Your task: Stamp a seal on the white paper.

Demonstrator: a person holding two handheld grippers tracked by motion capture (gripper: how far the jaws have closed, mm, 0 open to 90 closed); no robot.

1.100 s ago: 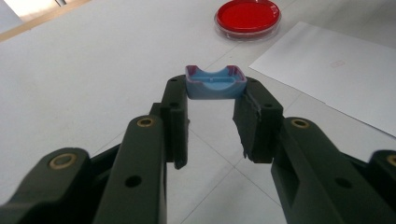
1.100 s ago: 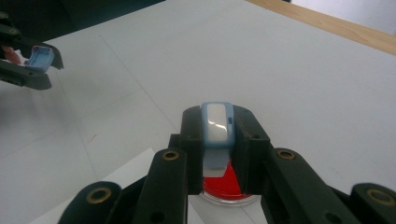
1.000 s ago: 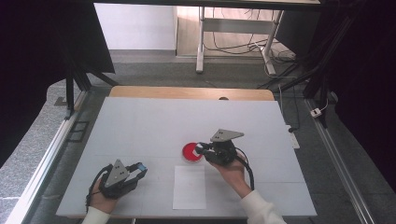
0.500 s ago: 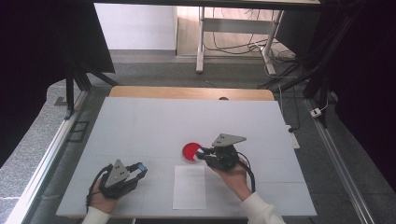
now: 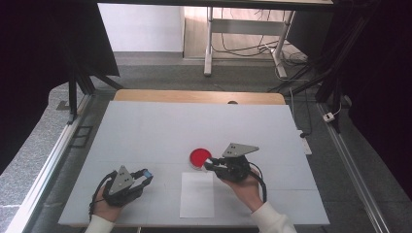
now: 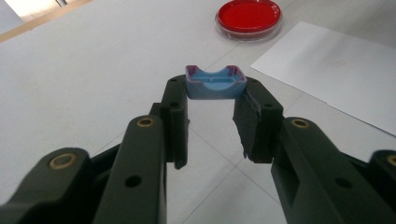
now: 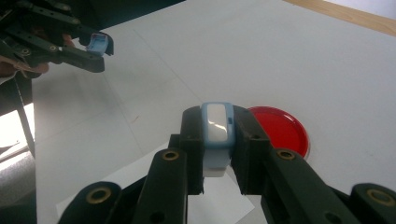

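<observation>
My left gripper rests near the table's front left corner, shut on a small blue scooped piece pinched between its jaw tips. My right gripper hovers at the centre front, just right of a round red dish, and is shut on a pale blue and white block that stands upright between the jaws. In the right gripper view the red dish lies just beyond the block. The left gripper appears there at the upper left with its blue piece. From the left gripper view the dish lies ahead.
A white sheet of paper lies flat near the front edge between the two hands, just below the dish. The white table has a wooden strip along its far edge. Dark frames and cables stand beyond it.
My right gripper has drawn back slightly toward the front edge and to the right, off the dish, still holding the block. The left hand has stayed in place.
</observation>
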